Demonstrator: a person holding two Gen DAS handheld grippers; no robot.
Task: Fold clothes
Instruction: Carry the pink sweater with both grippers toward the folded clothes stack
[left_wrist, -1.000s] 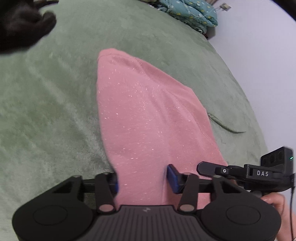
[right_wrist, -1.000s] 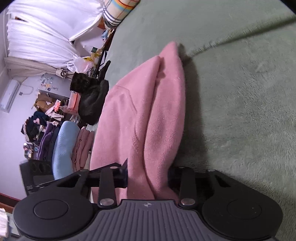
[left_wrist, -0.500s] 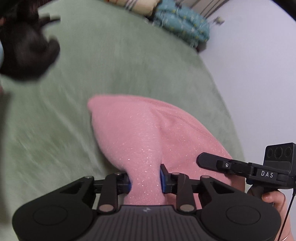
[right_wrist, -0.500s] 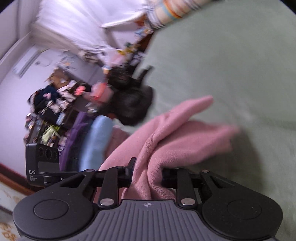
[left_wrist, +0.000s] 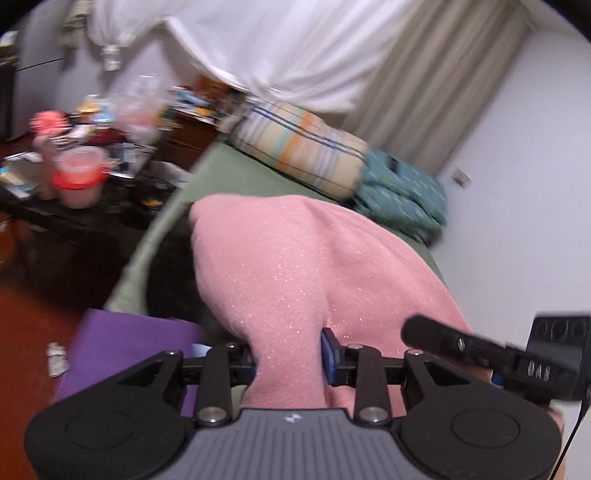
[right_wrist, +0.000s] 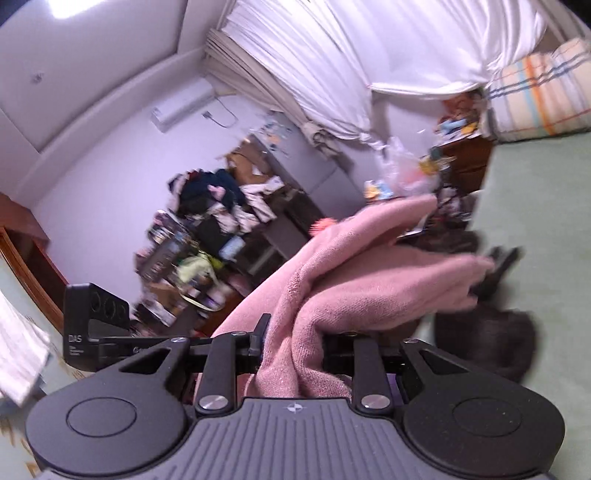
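The left gripper (left_wrist: 290, 356) is clamped on a bunched fold of the pink sweater (left_wrist: 295, 266), its blue pads (left_wrist: 328, 353) pressing the knit from both sides; its jaws have just been opening slightly, with the cloth still between them. The right gripper (right_wrist: 293, 345) is likewise closed on a gathered edge of the same sweater (right_wrist: 369, 280), which hangs lifted between the two tools above the green bedcover (right_wrist: 546, 236). The left wrist view alone shows the sweater's smooth, glittery outer face, a purple garment (left_wrist: 122, 343) below it, the teal bedding (left_wrist: 402, 192) and the right gripper's body at the frame's right edge. The right wrist view alone shows the sweater's loose folds, the wall-mounted air conditioner (right_wrist: 183, 107), cluttered shelves (right_wrist: 207, 236) and a black garment (right_wrist: 487, 339) on the bed. One second ago the sweater lay flat on the bedcover; now it is raised, and both cameras face the white curtain (left_wrist: 295, 51) and striped pillow (left_wrist: 299, 147) instead of the bed. Motion blur smears the side-table clutter, and the right gripper's pads are buried in cloth. The sweater's lower part is cut off behind the gripper bodies.
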